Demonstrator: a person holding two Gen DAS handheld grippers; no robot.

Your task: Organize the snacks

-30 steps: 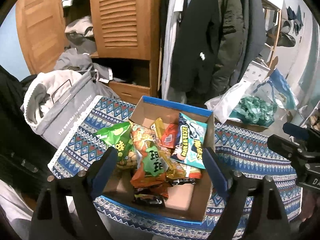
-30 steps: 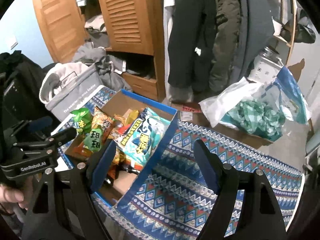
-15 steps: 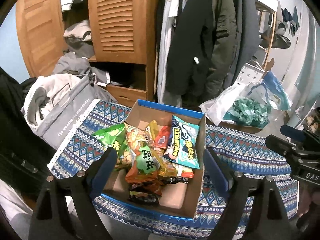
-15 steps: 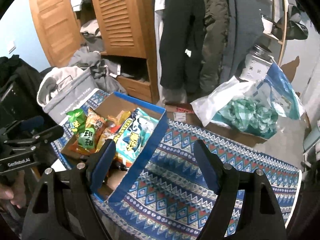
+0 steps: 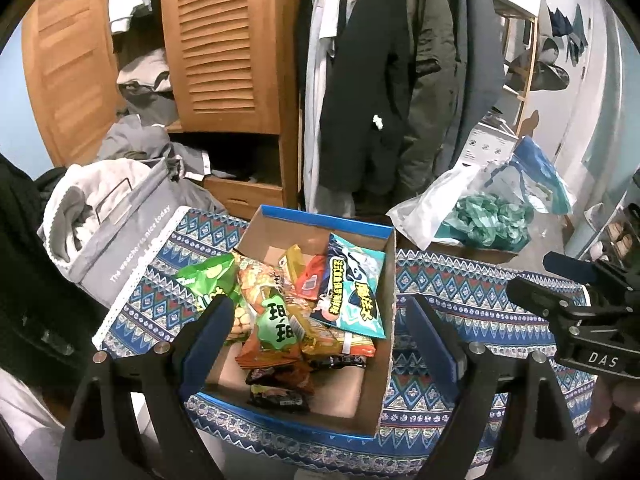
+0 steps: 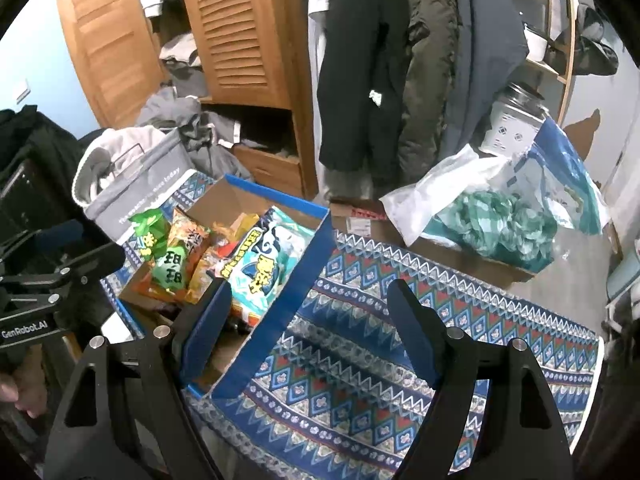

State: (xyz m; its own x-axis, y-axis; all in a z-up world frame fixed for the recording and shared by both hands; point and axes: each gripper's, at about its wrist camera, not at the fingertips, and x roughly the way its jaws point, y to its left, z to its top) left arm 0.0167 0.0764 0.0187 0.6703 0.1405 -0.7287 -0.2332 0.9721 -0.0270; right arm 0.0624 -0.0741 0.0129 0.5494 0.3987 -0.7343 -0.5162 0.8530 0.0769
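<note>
Snack packets [image 5: 320,304] sit piled in the blue-rimmed cardboard box [image 5: 384,320] on the patterned tabletop [image 6: 360,360]. Left tool [image 5: 320,332] hovers above it, released and empty; right tool [image 6: 308,320], at three o'clock, gapes empty too.

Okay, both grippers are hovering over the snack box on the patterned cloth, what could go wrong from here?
1. The snack bags lie heaped and overlapping in the cardboard box, so the open left gripper may pinch two at once or drag neighbours out.
2. The box sits near the table's front edge on a loose patterned cloth; a tug could slide it off.
3. The open right gripper hangs by the box wall and might knock it.
</note>
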